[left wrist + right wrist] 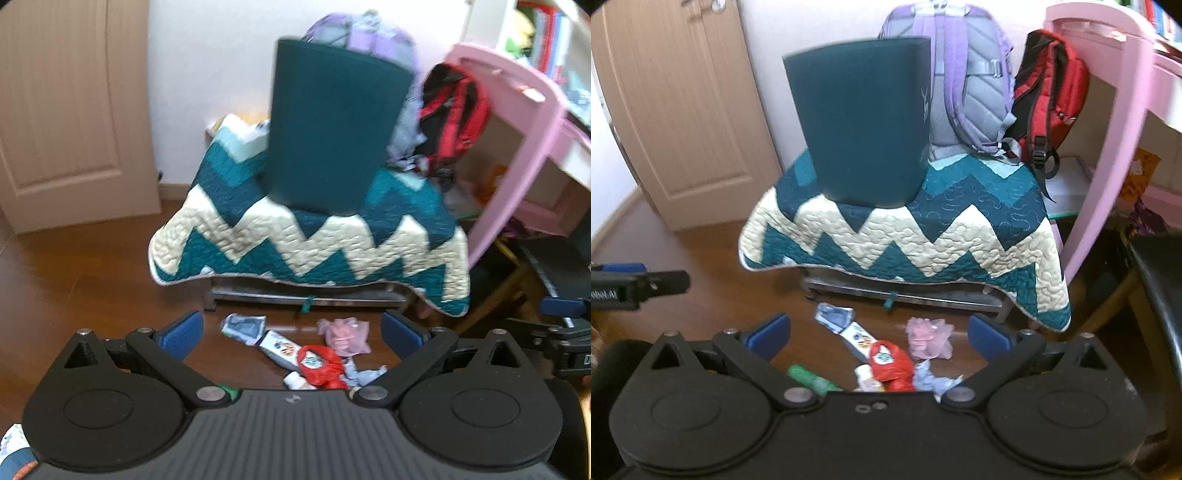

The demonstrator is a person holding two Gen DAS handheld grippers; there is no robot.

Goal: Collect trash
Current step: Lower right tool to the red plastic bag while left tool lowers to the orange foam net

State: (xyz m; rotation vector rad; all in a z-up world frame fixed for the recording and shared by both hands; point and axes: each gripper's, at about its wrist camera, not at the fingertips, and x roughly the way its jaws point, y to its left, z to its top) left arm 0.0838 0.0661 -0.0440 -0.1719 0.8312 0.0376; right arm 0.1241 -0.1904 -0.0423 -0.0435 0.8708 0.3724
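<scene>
Both tools, left tool (pixel 291 334) and right tool (pixel 879 332), gape wide and empty above floor trash (pixel 886 360) beside the quilt's edge (pixel 908 277).

Lower centre of both views: bare wooden floor (pixel 713 291) lies open left of the litter pile (pixel 886 358), giving free passage between the spread left tongs (pixel 291 334) and right tongs (pixel 879 334). Mid-frame, a zigzag quilt (pixel 905 236) overhangs a low metal frame (pixel 905 293), closing the far side just beyond the pile. A dark green bin (pixel 864 122) stands on the quilt. At right, a pink desk leg (pixel 1108 166) and a dark chair (pixel 1156 280) narrow the approach.
</scene>
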